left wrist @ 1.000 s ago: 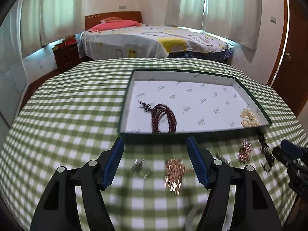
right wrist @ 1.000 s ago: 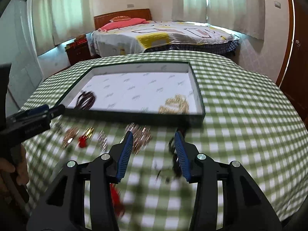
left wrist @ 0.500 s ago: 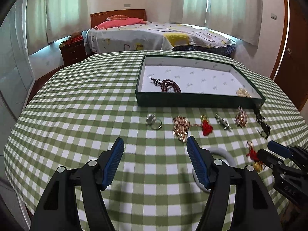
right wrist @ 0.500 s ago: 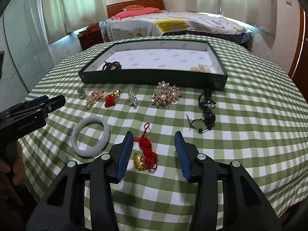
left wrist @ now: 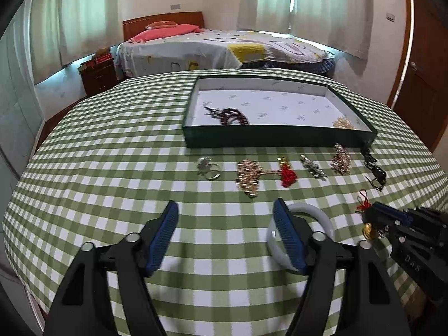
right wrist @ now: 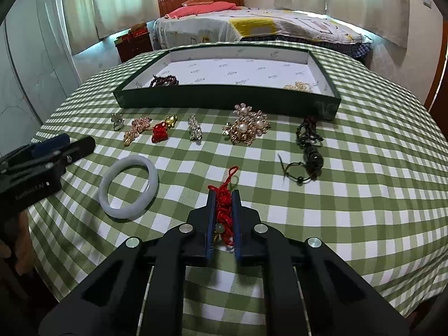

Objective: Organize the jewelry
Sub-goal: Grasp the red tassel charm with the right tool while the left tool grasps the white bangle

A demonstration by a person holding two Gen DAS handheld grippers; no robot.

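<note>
Right gripper (right wrist: 224, 196) — jaws pinching a red knotted charm (right wrist: 224, 210) low over the near tabletop (right wrist: 364, 196). Cord is bright red, woven in stacked knots; a loop sticks out past the tips toward the far side, and a pale bead with a gold piece sits deep between the blue pads, half hidden.

Left gripper (left wrist: 225, 214) — jaws spread wide, nothing between them, hanging over bare green-and-white check. Its right finger covers part of the white bangle (right wrist: 128, 186), which lies flat just left of the charm.

Mid-distance, a loose row runs left to right: silver ring (right wrist: 117, 120), pink-gold chain piece (right wrist: 135, 130), red tassel with gold bead (right wrist: 162, 130), small silver brooch (right wrist: 194, 130), pearl-and-gold brooch (right wrist: 247, 126), dark beaded cord (right wrist: 309, 145). Fine detail is hard to make out.

Beyond, the green tray (right wrist: 224, 102) with a white printed lining; dark red beads (right wrist: 163, 80) at its near left, a gold pearl piece (right wrist: 298, 86) at its near right, both partly cut by the near wall. Middle of the lining is bare.

Tabletop curves off on all sides; open cloth to the right of the cord. A bed (right wrist: 252, 23) stands far behind.
</note>
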